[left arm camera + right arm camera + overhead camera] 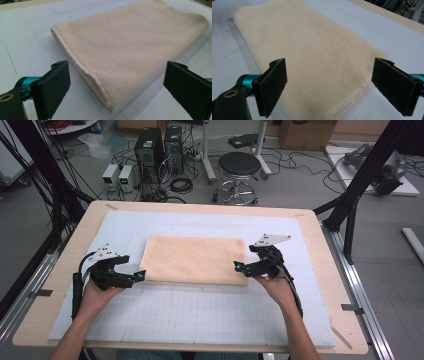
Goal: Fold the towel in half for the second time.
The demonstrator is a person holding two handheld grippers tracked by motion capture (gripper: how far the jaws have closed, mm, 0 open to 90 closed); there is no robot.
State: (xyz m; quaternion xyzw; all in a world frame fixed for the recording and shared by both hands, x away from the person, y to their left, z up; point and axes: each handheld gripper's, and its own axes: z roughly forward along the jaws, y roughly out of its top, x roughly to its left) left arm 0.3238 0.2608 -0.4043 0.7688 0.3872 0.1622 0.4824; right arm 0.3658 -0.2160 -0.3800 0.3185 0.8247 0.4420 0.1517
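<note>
Folded towel (196, 259) lies flat mid-surface on the white mat (200, 315). Left tool (140, 276) and right tool (239, 266) flank its near corners, jaws apart, empty. Risk: pads pinch just the top layer, and the fold peels open.

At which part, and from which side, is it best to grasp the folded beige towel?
Probably at the folded towel's two near corners, each open gripper coming in from its own end, left gripper and right gripper. It lies flat, so only the stacked edges offer something to pinch.
</note>
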